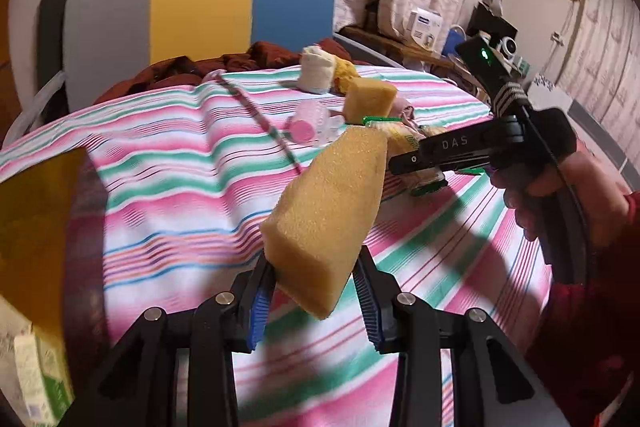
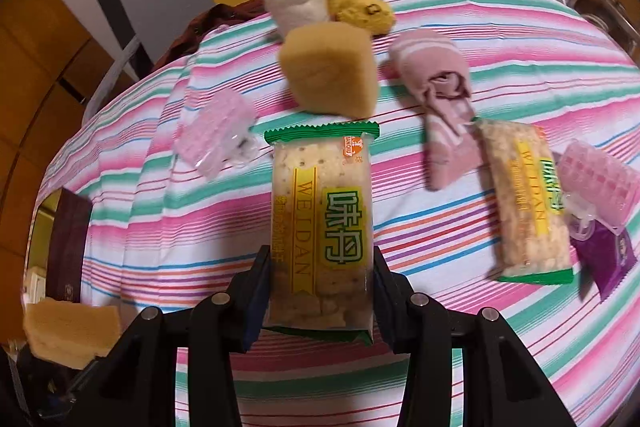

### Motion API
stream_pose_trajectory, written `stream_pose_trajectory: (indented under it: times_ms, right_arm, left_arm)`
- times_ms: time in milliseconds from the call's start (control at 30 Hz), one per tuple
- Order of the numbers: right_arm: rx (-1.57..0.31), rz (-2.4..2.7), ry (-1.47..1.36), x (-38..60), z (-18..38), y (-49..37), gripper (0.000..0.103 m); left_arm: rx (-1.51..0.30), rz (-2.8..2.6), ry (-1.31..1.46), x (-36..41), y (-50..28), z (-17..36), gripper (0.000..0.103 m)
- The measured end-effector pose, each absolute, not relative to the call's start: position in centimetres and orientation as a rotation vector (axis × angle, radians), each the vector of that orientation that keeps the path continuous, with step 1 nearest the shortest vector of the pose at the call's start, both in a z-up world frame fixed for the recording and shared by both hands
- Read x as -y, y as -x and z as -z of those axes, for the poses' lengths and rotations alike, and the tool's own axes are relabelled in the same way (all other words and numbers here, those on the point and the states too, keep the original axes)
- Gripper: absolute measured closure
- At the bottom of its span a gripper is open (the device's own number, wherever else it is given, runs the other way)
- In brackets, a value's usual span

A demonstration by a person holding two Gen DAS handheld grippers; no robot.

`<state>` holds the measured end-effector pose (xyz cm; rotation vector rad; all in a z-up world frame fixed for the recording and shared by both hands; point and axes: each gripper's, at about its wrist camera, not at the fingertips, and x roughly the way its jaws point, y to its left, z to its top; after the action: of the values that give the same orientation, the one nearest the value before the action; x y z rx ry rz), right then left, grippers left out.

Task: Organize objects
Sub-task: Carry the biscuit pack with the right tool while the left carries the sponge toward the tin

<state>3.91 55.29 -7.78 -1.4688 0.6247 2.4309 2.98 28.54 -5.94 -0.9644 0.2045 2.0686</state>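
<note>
My left gripper point(image 1: 312, 291) is shut on a yellow sponge point(image 1: 324, 219) and holds it above the striped cloth; the same sponge point(image 2: 72, 331) shows at the lower left of the right wrist view. In my right gripper point(image 2: 320, 303), which is shut, a cracker packet point(image 2: 320, 223) with a green edge stands lengthwise. From the left wrist view, that right gripper point(image 1: 436, 155) hangs over the cloth at the right. A second sponge point(image 2: 330, 75) rests on the cloth just beyond the packet. Another cracker packet point(image 2: 528, 199) lies to the right.
On the striped tablecloth point(image 2: 400, 187) lie a rolled pink sock point(image 2: 440, 99), a white sock roll point(image 2: 296, 3), a yellow sock roll point(image 2: 360, 3), two pink hair clips point(image 2: 216, 131) point(image 2: 596, 179) and a purple sachet point(image 2: 608, 259). A chair back point(image 1: 200, 3) stands behind. A brown box point(image 2: 68, 247) sits at the left edge.
</note>
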Motion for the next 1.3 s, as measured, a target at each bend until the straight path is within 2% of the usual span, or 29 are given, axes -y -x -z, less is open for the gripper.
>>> stream_pose_trajectory:
  times_ms: [133,400,833,1100,1300]
  right_arm:
    - [-0.589,-2.475,1.487,-53.6,7.8,-3.4,0.057]
    - [-0.398,-2.577,1.512,-50.0,7.8,-2.7,0.057]
    - [-0.463,-2.702,1.525,-43.6,6.8,-2.9,0.057]
    - [-0.49,-2.817,1.523,-37.2,4.5,-2.2,0.057]
    - [-0.444,-2.933,1.519,-32.2,1.9,-0.4,0.057]
  left_arm:
    - [-0.147,-2.094,0.981,-25.9,-2.7,5.5,0.065]
    - [-0.072,-2.099,0.975,-22.3,-3.1,4.9,0.065]
    - [0.079,-2.203,0.945,-14.7,-1.5,2.6,0.065]
    - [0.194,-2.29,0.977,-9.6,1.0,2.1,0.065]
    - [0.217,-2.339,1.0,-6.8,3.2,2.0,0.065]
